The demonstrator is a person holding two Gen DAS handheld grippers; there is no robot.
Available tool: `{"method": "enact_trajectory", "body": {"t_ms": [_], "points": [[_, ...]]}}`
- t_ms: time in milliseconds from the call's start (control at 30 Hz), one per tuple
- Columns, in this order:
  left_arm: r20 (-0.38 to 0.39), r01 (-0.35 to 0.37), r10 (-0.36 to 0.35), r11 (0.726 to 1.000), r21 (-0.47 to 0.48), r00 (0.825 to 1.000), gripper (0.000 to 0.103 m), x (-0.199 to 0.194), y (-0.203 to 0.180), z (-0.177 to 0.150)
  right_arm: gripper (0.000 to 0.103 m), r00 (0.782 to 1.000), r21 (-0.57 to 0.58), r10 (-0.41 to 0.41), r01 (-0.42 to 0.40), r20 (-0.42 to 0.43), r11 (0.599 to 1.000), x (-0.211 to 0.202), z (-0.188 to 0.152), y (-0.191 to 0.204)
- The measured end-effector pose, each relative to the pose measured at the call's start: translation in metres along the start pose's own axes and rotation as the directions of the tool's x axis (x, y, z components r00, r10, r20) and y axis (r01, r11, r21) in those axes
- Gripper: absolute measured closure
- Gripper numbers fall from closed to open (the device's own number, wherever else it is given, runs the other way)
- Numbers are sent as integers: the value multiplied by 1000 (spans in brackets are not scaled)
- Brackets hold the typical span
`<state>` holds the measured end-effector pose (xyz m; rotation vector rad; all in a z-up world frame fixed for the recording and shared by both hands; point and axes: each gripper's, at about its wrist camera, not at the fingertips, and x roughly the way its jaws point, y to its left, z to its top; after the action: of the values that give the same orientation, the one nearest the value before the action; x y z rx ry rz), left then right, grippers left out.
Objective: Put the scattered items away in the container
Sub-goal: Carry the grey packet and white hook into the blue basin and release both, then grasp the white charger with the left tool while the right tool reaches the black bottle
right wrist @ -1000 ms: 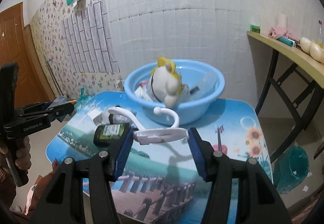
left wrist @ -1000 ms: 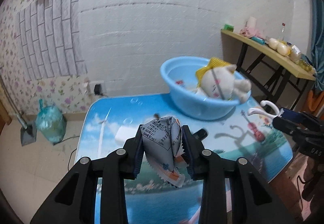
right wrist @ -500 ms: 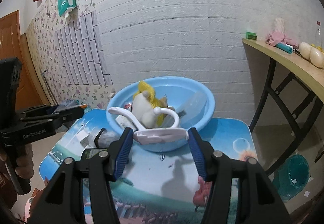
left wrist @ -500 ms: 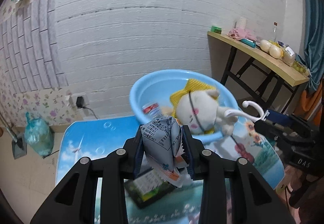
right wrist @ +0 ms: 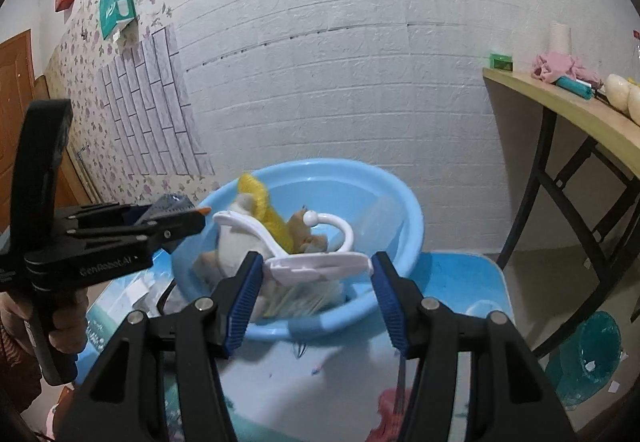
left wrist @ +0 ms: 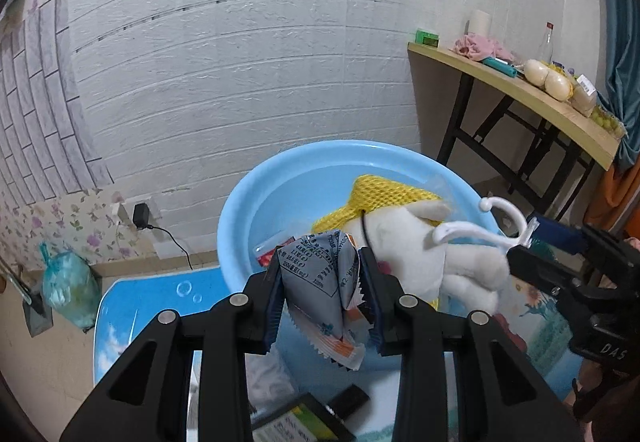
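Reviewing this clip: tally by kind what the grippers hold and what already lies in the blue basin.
Snack packet in left gripper: 1
White hook in right gripper: 1
Plush toys in blue basin: 1
Yellow mesh pieces in basin: 1
Total: 4

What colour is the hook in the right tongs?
White: the plastic hook shows best in the right wrist view, held above the blue basin.

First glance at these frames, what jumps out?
The light blue basin on the printed table, with a white plush toy on yellow mesh lying inside it. Close in front, the left tool is clamped on a grey snack packet at the basin's near rim, while the right tool holds a white plastic hook over it.
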<state>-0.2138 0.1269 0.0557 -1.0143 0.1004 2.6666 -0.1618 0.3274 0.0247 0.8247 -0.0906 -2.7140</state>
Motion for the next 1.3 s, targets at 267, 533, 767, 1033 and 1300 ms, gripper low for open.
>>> {"method": "enact_trajectory", "body": {"t_ms": [267,533,767,1033,1300], "points": [[2,-26,26,999,-18,1000,65,17,4,6,48,1000,-3,-19,19,-22,1000,22,8,-11],[15,-5,5,1000,-2,1000,49,5,10,3,48,996,-20,-7,5,-92,1000,40,-6,-5],[12,-7,7,1000,-28,1000,49,-11,20,-9,45,995,-29,-20,17,-103,999,34,-8,1],[6,-62,63,994,-87,998,42,-35,48,-37,37,994,-13,-45,44,-103,999,17,-15,3],[-50,-129,122,980,-149,991,33,-47,75,-76,37,992,24,-50,53,-118,998,-1,-28,9]]}}
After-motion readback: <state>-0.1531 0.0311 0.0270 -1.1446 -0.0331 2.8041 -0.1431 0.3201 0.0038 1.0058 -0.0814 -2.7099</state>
